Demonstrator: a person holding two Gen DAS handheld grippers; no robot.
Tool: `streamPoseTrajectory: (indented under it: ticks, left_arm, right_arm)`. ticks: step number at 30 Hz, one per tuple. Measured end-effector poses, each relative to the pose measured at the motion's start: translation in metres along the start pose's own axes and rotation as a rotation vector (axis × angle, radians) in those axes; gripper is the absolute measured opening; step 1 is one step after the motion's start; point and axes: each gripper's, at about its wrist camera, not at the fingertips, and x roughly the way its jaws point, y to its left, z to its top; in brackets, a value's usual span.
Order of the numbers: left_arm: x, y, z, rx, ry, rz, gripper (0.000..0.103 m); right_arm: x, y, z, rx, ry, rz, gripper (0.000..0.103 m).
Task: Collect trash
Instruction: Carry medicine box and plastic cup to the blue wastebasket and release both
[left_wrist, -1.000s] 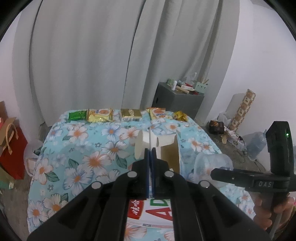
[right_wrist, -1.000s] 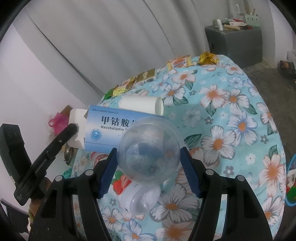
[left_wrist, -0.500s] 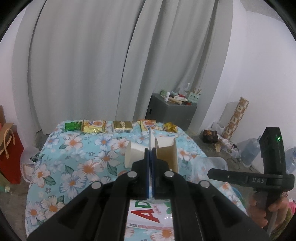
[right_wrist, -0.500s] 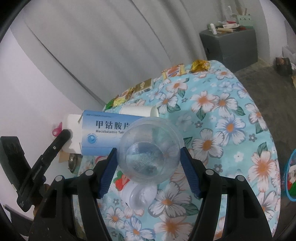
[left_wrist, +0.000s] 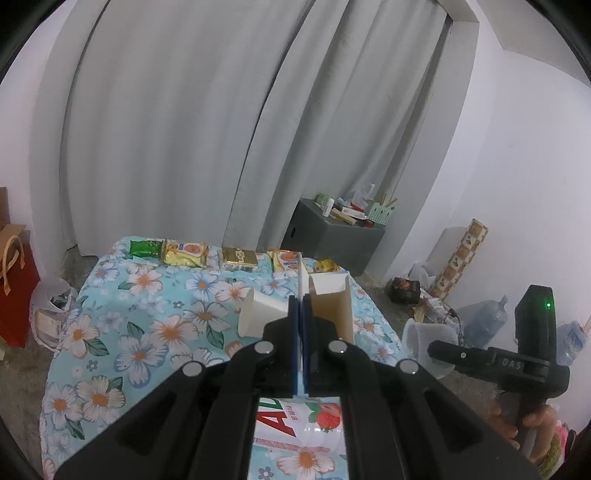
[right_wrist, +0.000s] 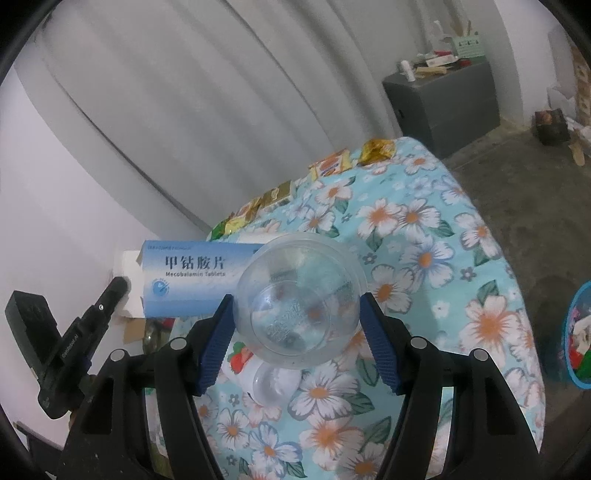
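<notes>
My left gripper is shut on the thin flap of an open blue-and-white medicine box, held above the flowered table; the box also shows in the right wrist view. My right gripper is shut on a clear plastic cup, its mouth facing the camera; the cup also shows in the left wrist view. A white paper cup lies on its side on the cloth. A strawberry-print white bottle lies below the left gripper.
Several snack packets line the table's far edge. A grey cabinet stands behind the table. A red bag is at the left. A blue bin with trash is on the floor at the right.
Both grippers have risen with their loads; the table looks lower and farther. The box and the clear cup stay gripped.
</notes>
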Motion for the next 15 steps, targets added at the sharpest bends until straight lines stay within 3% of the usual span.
streamPoseTrajectory:
  ticks: [7,15]
  left_arm:
    - [-0.011,-0.017,0.003,0.013,0.003,-0.019,0.001]
    - [-0.002,-0.068,0.005,0.06,0.036,-0.109,0.001]
  right_arm:
    - [-0.031,-0.014,-0.002,0.032,-0.05,0.002,0.063]
    - [-0.088,-0.058,-0.007,0.112,-0.152,-0.037,0.063]
